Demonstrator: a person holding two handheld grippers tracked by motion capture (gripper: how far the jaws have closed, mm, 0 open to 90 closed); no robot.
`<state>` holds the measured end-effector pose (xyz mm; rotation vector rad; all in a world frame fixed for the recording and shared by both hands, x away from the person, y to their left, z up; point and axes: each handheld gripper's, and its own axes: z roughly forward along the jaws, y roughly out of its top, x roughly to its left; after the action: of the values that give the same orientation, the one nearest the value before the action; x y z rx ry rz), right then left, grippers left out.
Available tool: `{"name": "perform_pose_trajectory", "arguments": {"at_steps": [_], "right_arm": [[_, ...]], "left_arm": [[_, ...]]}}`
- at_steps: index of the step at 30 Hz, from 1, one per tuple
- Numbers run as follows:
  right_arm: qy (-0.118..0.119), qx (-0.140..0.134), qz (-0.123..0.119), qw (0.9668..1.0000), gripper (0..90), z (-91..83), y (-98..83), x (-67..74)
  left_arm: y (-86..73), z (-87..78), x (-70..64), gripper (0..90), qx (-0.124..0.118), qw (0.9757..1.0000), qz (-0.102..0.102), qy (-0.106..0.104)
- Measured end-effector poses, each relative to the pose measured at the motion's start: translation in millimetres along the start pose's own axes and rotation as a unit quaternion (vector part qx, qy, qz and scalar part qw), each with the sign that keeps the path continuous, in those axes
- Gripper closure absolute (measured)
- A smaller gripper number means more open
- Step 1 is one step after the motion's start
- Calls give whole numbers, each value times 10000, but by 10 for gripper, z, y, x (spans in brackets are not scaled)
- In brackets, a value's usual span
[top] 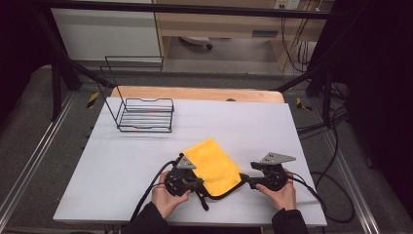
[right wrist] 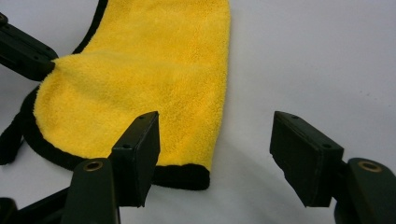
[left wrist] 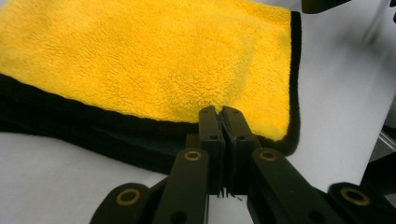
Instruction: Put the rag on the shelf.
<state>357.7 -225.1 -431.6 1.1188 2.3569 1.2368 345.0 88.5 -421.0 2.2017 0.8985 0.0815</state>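
- A fluffy yellow microfibre cloth with a black bound edge (top: 213, 168) lies folded on the white tabletop (top: 146, 156), at its near side, between the person's two hands.
- The left tongs (left wrist: 220, 122) are pressed together on the cloth's black hem close to a corner; the jaws meet with the trim pinched between them. The high view shows that corner drawn slightly toward the left hand (top: 163, 197).
- The right tongs (right wrist: 215, 156) stand spread, their pads either side of the cloth's other near corner but not touching it.
- A black wire rack (top: 145, 114) sits well apart toward the far left of the tabletop.
- Judged step: taking hold of the cloth's near edge, one corner secured, the other not yet gripped.
- The next move likely calls for the right tongs to slide forward over the black-trimmed corner and close, low enough to catch every layer, so both corners can lift together without the fold slipping open.
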Motion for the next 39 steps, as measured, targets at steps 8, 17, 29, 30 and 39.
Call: {"name": "perform_pose_trajectory", "arguments": {"at_steps": [8, 17, 29, 30, 39], "right_arm": [[63, -20, 57, 10000, 323, 26, 4, -2], [63, 161, 105, 9998, 417, 184, -6, -23], [226, 290, 216, 9991, 540, 305, -49, 11], [247, 325, 268, 9988, 567, 309, -51, 20], [307, 489, 290, 9979, 780, 358, -18, 135]], "left_arm": [[-97, 44, 63, 744, 85, 9997, -203, 141], [-159, 27, -76, 335, -168, 9992, -340, 155], [-136, 305, -310, 401, -254, 9969, -399, 635], [-134, 309, -318, 422, -234, 9968, -385, 661], [-59, 364, -330, 758, -95, 9979, -230, 600]]}}
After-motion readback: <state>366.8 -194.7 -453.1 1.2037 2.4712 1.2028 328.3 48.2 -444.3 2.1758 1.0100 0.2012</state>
